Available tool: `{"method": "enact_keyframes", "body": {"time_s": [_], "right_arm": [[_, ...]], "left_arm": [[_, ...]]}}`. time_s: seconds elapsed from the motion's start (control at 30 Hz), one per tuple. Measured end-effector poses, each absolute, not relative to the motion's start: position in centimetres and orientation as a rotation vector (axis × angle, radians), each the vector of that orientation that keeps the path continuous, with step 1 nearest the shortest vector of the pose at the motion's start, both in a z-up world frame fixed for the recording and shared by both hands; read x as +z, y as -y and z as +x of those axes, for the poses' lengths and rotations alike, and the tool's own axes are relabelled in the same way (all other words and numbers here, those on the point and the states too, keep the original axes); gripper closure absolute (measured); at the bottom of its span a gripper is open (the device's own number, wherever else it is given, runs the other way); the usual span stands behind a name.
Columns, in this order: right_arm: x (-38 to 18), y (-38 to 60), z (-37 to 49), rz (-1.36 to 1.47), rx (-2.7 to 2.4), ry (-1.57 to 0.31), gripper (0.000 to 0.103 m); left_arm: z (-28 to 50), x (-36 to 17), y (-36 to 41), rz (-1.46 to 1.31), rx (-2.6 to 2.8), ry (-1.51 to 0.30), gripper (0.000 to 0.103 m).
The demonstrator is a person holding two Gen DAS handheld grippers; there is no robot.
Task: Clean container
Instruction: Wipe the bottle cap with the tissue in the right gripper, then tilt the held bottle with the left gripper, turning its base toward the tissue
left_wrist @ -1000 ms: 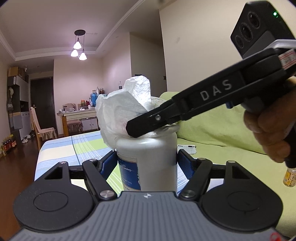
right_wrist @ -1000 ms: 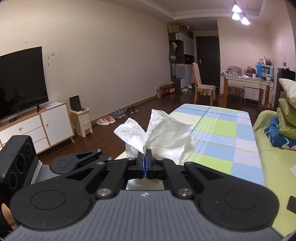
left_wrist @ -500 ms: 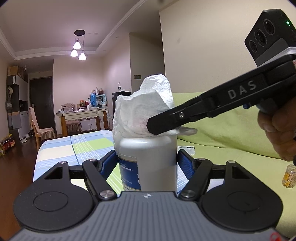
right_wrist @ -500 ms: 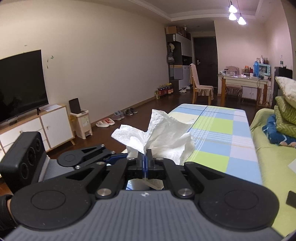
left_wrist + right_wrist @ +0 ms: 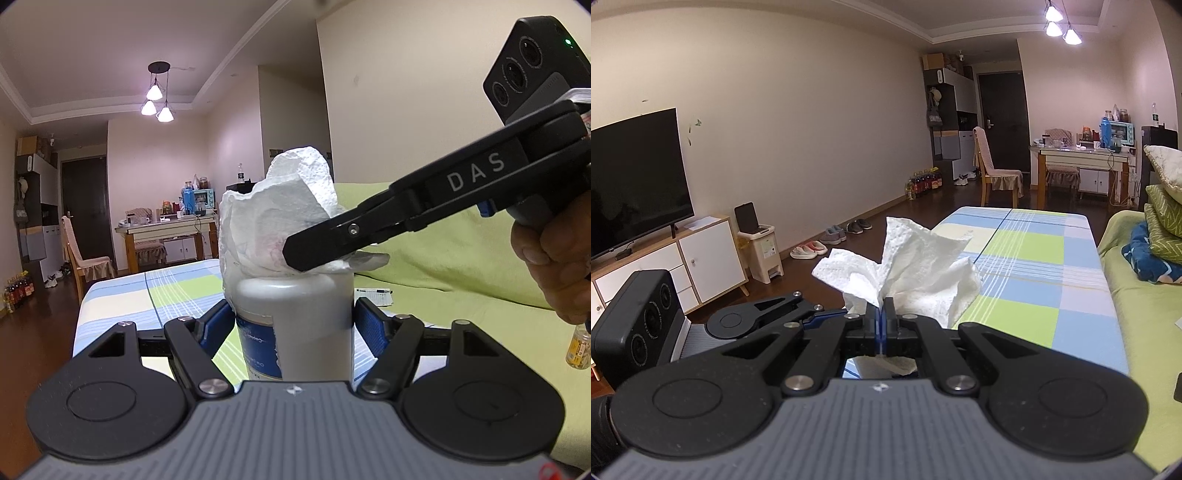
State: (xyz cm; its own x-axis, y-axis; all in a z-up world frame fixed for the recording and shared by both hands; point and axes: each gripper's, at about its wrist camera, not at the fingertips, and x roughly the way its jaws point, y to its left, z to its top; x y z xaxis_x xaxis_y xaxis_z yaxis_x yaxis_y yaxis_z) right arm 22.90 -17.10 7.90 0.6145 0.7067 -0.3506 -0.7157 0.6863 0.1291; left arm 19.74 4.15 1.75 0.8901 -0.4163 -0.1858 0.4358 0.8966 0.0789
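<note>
Now the container (image 5: 295, 325) is gripped upright by the left gripper (image 5: 294, 325) jaws. The paper towel (image 5: 280, 221), clamped in the shut right gripper (image 5: 881, 317) jaws at the container's mouth, is seen raised and reshaped compared with a second ago.

My left gripper (image 5: 293, 314) has black linkage arms, silver screws, blue finger pads and a ribbed grey body. My right gripper (image 5: 881, 314) looks the same, its side lettered DAS in white.
</note>
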Motion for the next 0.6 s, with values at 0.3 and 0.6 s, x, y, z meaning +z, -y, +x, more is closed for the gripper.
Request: {"method": "enact_keyframes", "body": {"time_s": [0.3,0.6], "right_arm": [[8.0,17.9,21.9,-0.004,0.799,-0.348,0.103],[6.7,18.4,22.4,-0.033,0.733,-0.369,0.103]], "left_arm": [[17.9,1.7,-4.2,0.149,-0.437,-0.164,0.032],[15.0,1.1,-4.3,0.155,-0.421,-0.156,0.032]]}}
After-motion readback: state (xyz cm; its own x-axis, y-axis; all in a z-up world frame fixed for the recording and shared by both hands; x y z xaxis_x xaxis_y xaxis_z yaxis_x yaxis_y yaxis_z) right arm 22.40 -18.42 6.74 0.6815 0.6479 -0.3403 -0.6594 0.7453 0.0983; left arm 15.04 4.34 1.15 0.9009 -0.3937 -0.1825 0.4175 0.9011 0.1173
